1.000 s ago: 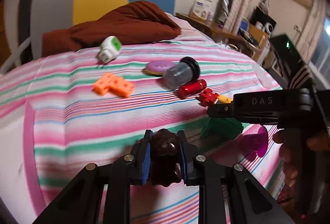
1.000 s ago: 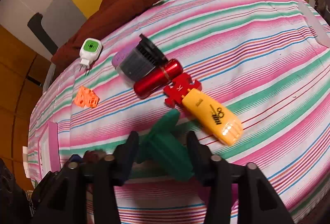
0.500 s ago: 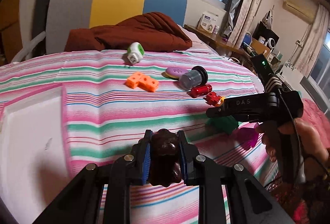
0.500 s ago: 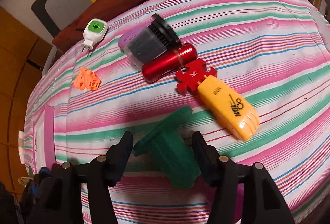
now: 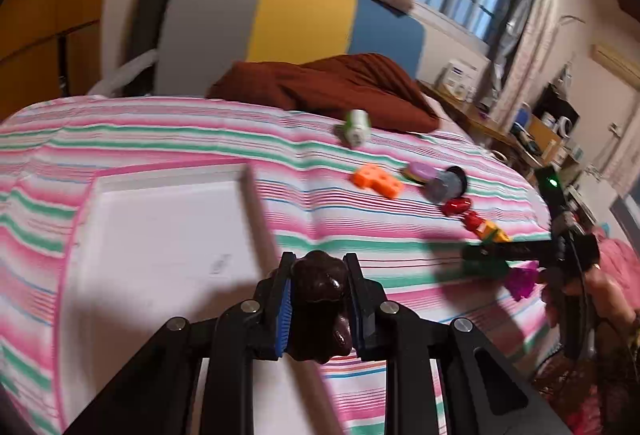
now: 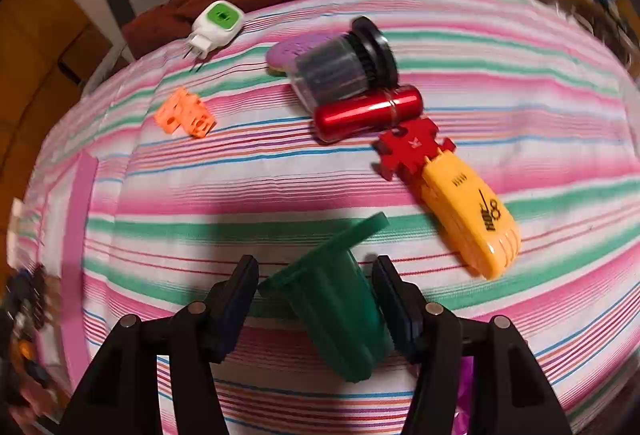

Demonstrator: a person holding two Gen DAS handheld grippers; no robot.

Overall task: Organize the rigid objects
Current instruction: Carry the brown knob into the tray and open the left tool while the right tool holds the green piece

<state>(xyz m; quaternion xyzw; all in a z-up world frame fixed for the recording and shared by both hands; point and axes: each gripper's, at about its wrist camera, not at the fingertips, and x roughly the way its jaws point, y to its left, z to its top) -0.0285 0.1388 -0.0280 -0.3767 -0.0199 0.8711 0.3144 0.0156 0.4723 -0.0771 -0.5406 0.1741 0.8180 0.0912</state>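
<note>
Clamping a dark brown figurine (image 5: 320, 299) between its blue pads, the left gripper (image 5: 320, 305) hangs over the striped bed (image 5: 160, 139), just beside the right edge of a white tray (image 5: 160, 235). Near the bed's front edge, the right gripper (image 6: 316, 299) straddles a green plastic piece (image 6: 336, 315); its right finger touches it, the left stands apart.

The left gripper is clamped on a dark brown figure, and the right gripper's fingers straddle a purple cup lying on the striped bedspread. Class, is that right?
Not quite: in the right wrist view, the cup between the right gripper's fingers is green, not purple. The left gripper is clamped on the brown figure.
</note>
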